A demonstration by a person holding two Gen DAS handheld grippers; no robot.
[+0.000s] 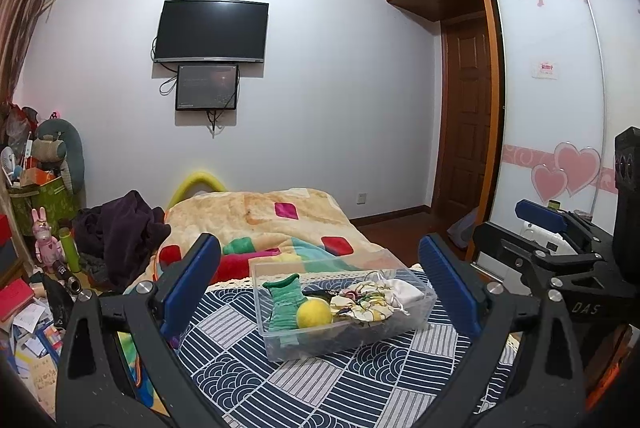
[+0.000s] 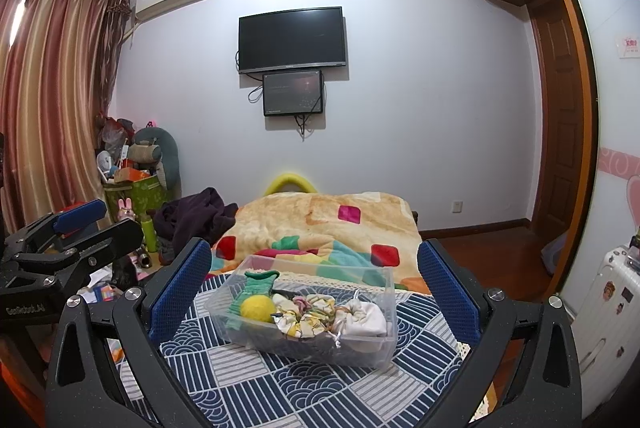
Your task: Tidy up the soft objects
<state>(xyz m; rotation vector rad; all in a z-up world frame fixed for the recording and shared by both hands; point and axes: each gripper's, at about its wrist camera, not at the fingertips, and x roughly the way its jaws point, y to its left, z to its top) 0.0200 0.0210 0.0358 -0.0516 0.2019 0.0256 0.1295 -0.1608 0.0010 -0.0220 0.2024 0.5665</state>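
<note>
A clear plastic bin (image 1: 428,302) (image 2: 390,324) stands on a blue-and-white patterned cloth (image 1: 320,380) (image 2: 304,384). Inside lie a green sock (image 1: 285,302) (image 2: 256,286), a yellow ball (image 1: 314,312) (image 2: 258,307), a floral scrunchie (image 1: 362,302) (image 2: 308,314) and a white drawstring pouch (image 1: 402,292) (image 2: 366,320). My left gripper (image 1: 320,292) is open and empty, its blue pads either side of the bin, held short of it. My right gripper (image 2: 314,288) is open and empty, likewise framing the bin. Each gripper shows at the edge of the other's view.
A bed with an orange patchwork blanket (image 1: 272,224) (image 2: 332,224) lies beyond the cloth. Dark clothes (image 1: 120,228) (image 2: 196,216) and clutter pile at the left. A wardrobe (image 1: 560,88), a door (image 2: 560,108) and a white suitcase (image 2: 608,324) stand at the right.
</note>
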